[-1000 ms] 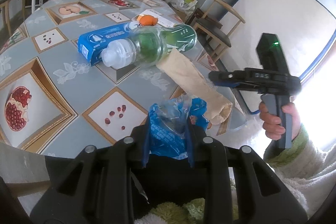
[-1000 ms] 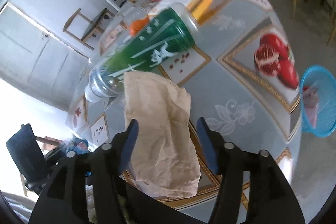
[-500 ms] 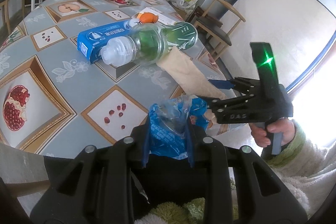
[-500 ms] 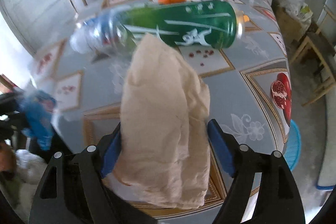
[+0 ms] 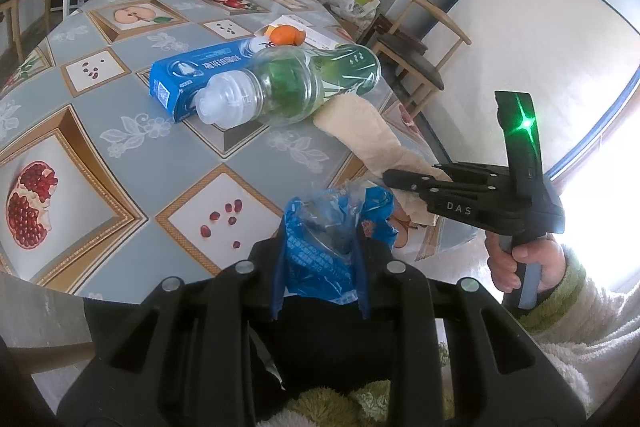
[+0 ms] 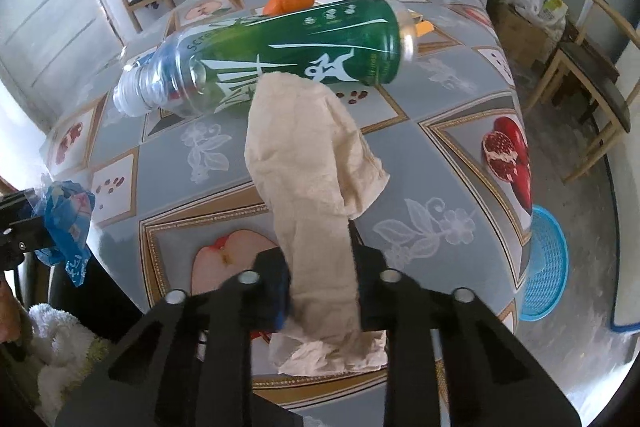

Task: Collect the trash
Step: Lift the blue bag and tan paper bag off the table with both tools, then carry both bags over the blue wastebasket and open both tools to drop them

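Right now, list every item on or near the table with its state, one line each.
Left gripper: shut on blue plastic wrapper.
Right gripper: jaws just closed, shut on beige paper napkin.
Plastic bottle: on its side, uncapped, far end of the napkin against it.
Blue carton: lying flat beside the bottle.
Blue basket: on the floor.

You're looking at a crumpled matt beige paper napkin [image 6: 308,187], soft and creased; a clear glossy plastic bottle [image 6: 280,55] wearing a shiny green label; a crinkly glossy blue plastic wrapper [image 5: 328,239]; a smooth blue cardboard carton [image 5: 192,75]; glossy wipe-clean tablecloth [image 5: 120,147]; matt black plastic grippers; a fleecy sleeve [image 5: 580,327]
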The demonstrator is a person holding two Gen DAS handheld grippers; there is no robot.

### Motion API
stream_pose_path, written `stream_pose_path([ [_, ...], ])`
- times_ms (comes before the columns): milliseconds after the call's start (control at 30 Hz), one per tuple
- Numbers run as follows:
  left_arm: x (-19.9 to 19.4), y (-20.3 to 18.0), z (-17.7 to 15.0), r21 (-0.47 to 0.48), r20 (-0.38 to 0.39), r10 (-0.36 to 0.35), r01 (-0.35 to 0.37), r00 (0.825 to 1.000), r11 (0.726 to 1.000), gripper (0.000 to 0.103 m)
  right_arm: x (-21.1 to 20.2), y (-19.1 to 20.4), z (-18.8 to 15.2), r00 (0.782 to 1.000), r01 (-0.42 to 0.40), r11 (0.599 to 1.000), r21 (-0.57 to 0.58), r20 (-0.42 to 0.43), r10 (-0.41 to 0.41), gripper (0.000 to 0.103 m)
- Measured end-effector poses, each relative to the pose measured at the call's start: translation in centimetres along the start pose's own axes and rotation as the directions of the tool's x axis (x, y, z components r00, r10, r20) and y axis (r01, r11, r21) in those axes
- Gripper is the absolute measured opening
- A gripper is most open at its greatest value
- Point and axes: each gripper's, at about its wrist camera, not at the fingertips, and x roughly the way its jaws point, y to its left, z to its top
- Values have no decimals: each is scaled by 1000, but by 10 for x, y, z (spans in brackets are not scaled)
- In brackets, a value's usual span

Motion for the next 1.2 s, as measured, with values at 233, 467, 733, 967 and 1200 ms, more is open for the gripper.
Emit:
stream_pose_path([
  [233, -4, -9, 3, 12, 20, -1, 1, 1000, 1000, 26, -18, -13, -6, 999, -33, 997, 67, 40, 31, 11],
  [467, -1, -36, 15, 60, 24, -35, 33, 999, 998, 26, -63, -47, -13, 986, -70, 982, 177, 158, 42, 11],
  [733, 22, -95, 48, 181, 13, -108, 104, 994, 978, 26, -120, -123, -46, 956, -88, 917, 390, 292, -33, 11],
  [967, 59, -137, 59, 187, -37, -185, 188, 982, 964, 26, -136, -177, -79, 950, -52, 862, 505, 292, -114, 11],
  [1200, 81, -165, 71, 217, -49, -228, 233, 972, 948, 26, -134, -198, -83, 947, -47, 824, 565, 287, -142, 11],
])
